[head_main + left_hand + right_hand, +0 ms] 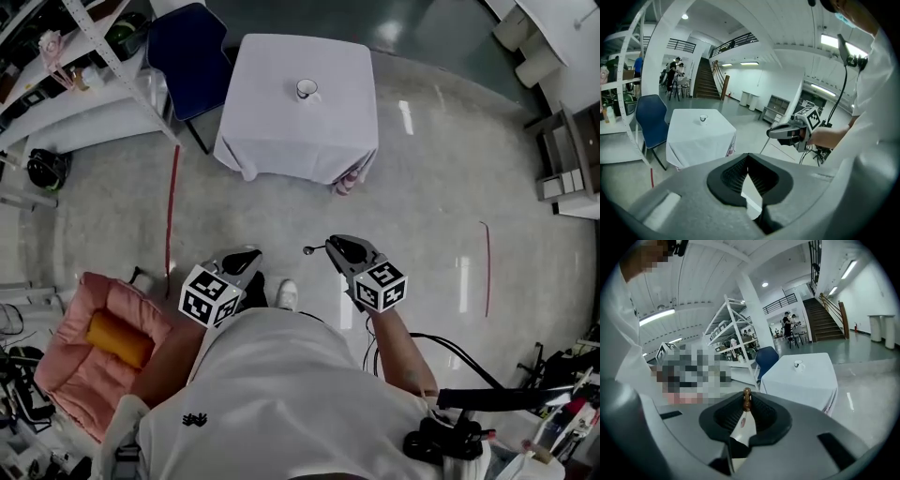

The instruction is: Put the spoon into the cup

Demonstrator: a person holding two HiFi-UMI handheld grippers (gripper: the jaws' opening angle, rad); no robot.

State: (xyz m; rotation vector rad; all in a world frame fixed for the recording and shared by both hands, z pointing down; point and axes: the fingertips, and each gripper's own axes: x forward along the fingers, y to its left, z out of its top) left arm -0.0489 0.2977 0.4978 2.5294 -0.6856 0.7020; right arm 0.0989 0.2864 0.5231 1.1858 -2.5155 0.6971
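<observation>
Two grippers were held out by the person. The right gripper (329,247) had its jaws almost together, pinching a thin spoon with a brown end (746,399). The left gripper (254,252) was closed and held nothing. The small white cup (307,90) sat well apart on a table with a white cloth (281,131).

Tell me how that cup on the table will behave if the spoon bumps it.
The cup looks small and probably light, so a bump may slide or tip it. It stands on a draped cloth that could shift under it. It looks ceramic, so likely stiff but breakable.
</observation>
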